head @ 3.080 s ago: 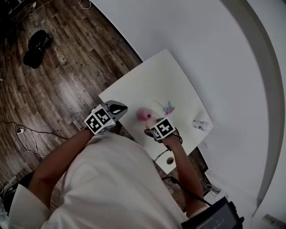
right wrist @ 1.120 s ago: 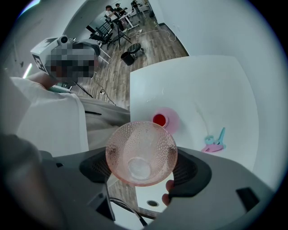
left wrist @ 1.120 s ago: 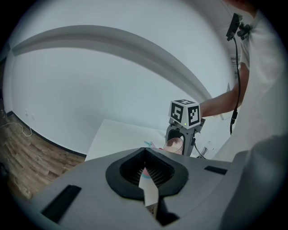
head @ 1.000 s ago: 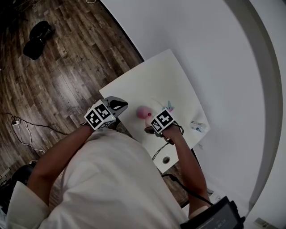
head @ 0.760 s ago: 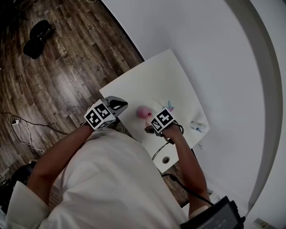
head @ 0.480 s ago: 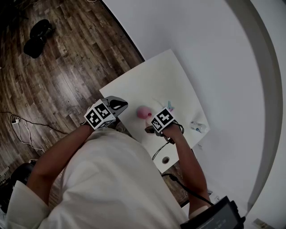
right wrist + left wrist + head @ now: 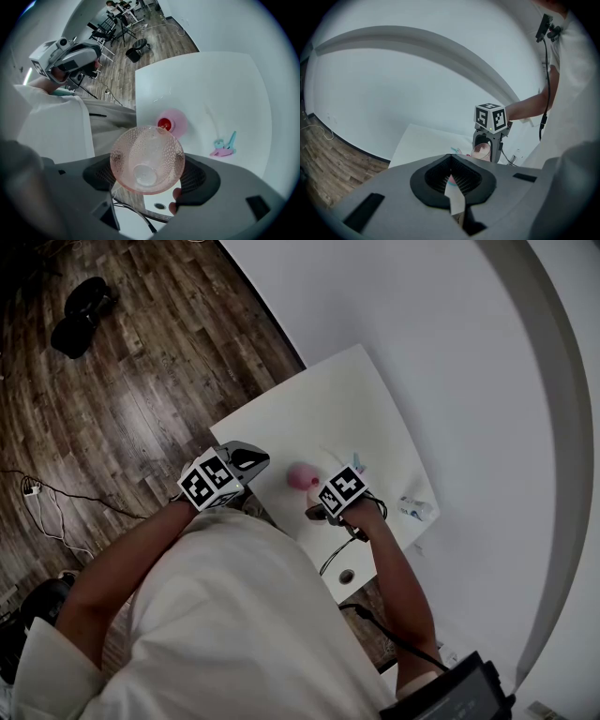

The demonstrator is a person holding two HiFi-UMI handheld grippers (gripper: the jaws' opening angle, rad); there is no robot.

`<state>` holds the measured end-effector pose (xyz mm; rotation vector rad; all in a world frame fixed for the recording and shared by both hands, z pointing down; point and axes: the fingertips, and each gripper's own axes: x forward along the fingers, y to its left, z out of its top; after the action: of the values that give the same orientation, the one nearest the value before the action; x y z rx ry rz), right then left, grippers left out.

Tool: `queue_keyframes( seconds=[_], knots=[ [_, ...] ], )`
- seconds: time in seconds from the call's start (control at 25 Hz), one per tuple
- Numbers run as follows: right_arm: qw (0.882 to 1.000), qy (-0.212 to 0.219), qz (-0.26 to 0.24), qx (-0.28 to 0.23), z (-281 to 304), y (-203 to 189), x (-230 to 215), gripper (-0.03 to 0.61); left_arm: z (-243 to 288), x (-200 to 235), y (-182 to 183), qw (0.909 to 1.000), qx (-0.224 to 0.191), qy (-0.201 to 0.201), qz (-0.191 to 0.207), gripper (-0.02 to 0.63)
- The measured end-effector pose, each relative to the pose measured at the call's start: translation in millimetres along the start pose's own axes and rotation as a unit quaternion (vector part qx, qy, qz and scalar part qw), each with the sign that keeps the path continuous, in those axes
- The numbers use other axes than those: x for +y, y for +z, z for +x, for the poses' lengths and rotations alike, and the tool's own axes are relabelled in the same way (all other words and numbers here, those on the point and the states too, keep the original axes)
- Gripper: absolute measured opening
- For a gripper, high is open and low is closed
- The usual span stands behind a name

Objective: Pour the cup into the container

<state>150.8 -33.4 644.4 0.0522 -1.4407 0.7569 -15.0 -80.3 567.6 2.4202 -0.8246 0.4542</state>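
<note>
Cup [image 7: 146, 157] (pink, dimpled glass) sits clamped in right claw [image 7: 147, 174] near pink container [image 7: 174, 123]; left claw [image 7: 451, 182] clenched, empty

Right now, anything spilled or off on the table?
Nothing stands out. The cup, held in the right gripper, looks empty; a red piece sits in the pink container, and no spill shows on the table.

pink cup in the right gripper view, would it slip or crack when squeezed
The pink cup looks thin, translucent and rigid, so it is probably light and crackable under a hard squeeze. Its dimpled wall likely helps the right hand-held gripper hold it. Round and tapered, it may roll if laid down.
</note>
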Motion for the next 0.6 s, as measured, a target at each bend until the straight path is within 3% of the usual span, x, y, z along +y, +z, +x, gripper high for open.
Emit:
queue_keyframes(
  seconds=[0.6],
  knots=[
    [1.0, 0.004, 0.001, 0.015, 0.7, -3.5, 1.2, 0.384, -0.4, 2.2, -1.9, 1.0, -0.002, 0.0, -0.004, 0.011]
  ],
)
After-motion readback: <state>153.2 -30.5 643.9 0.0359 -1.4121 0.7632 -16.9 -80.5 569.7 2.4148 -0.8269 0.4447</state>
